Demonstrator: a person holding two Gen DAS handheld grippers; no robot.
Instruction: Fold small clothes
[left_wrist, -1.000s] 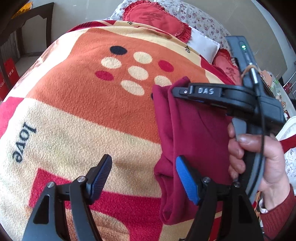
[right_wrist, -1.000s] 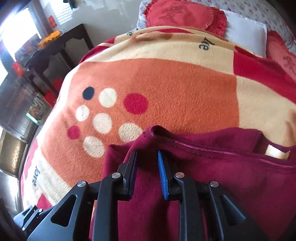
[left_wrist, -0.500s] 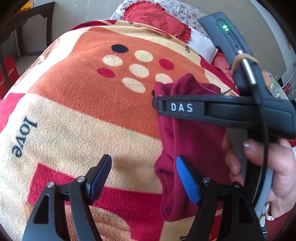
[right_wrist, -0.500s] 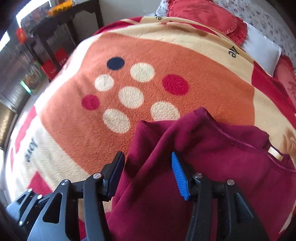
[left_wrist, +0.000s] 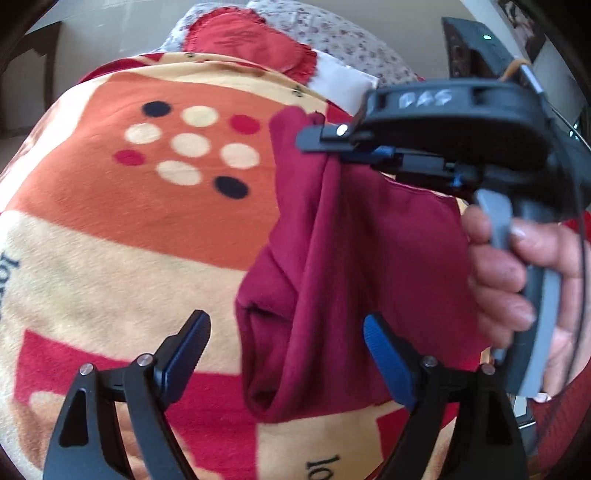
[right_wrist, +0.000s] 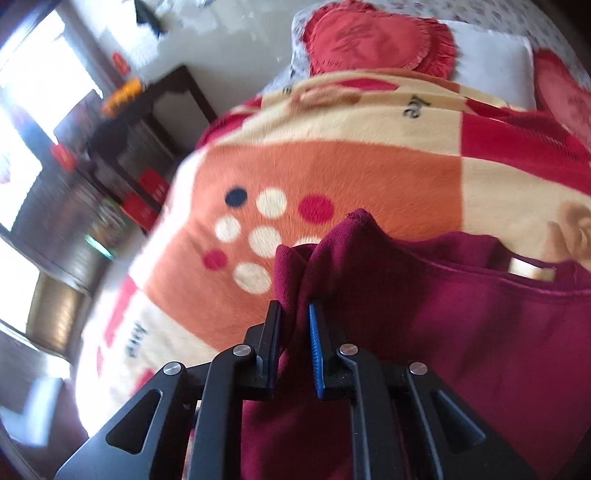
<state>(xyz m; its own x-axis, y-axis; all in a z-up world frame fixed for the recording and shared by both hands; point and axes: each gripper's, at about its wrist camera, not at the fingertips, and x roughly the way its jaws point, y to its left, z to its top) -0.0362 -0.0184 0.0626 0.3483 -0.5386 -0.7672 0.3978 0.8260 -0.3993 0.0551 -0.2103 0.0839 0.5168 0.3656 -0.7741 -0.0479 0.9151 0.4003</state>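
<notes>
A dark red garment (left_wrist: 332, 266) lies bunched on the patterned blanket (left_wrist: 110, 221). My right gripper (right_wrist: 295, 321) is shut on a fold of the garment (right_wrist: 424, 295) near its upper corner and lifts it; it also shows in the left wrist view (left_wrist: 332, 147), held by a hand. My left gripper (left_wrist: 284, 343) is open, its fingers either side of the garment's lower hanging fold, not gripping it. A pale label (right_wrist: 528, 267) shows at the neck opening.
Red heart-shaped cushions (right_wrist: 376, 37) and a white pillow (right_wrist: 491, 62) lie at the head of the bed. A dark side table (right_wrist: 147, 110) and cluttered shelves stand off the bed's left side. The blanket spreads wide to the left.
My right gripper opened, then shut on a fold of the garment and raised it. The left gripper stayed open and moved in closer around the lower fold.
</notes>
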